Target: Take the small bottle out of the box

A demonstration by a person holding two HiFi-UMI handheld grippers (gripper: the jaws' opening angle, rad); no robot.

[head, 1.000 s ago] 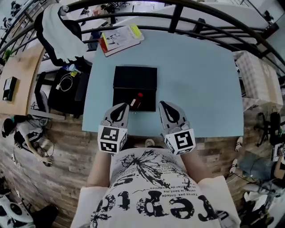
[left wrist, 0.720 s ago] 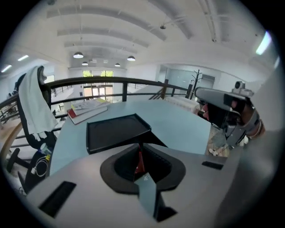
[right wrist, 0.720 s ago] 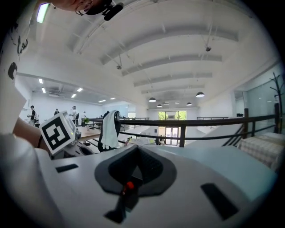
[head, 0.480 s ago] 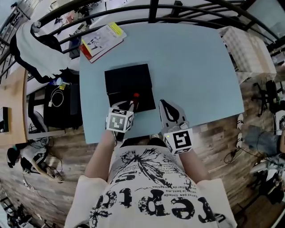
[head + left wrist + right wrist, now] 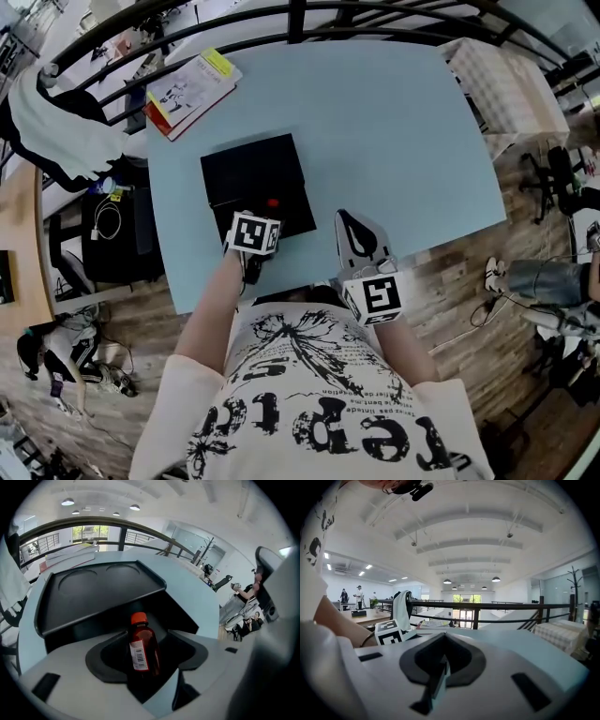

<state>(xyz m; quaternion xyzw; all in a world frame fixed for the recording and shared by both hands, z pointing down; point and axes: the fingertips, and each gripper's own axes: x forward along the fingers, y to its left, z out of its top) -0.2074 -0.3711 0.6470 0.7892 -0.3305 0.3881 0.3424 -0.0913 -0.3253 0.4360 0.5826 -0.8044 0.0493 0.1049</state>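
Note:
A small amber bottle (image 5: pixel 143 648) with an orange-red cap and a white barcode label stands upright in the front part of the open black box (image 5: pixel 248 173). Only its red cap (image 5: pixel 273 202) shows in the head view. My left gripper (image 5: pixel 149 641) reaches into the box's front edge, and its jaws are opening with the bottle between them; the pads do not look pressed on it. In the head view the left gripper (image 5: pixel 262 220) is mostly hidden under its marker cube. My right gripper (image 5: pixel 345 217) rests on the table to the right of the box, shut and empty (image 5: pixel 440 667).
The light-blue table (image 5: pixel 375 122) carries a booklet with a yellow tag (image 5: pixel 192 80) at its far left corner. A dark railing runs behind the table. A chair with a white garment (image 5: pixel 47 122) stands left of the table, and the near table edge is just under my arms.
My left gripper has moved forward from the table's near edge to the front of the box, round the bottle. The right gripper has stayed where it was.

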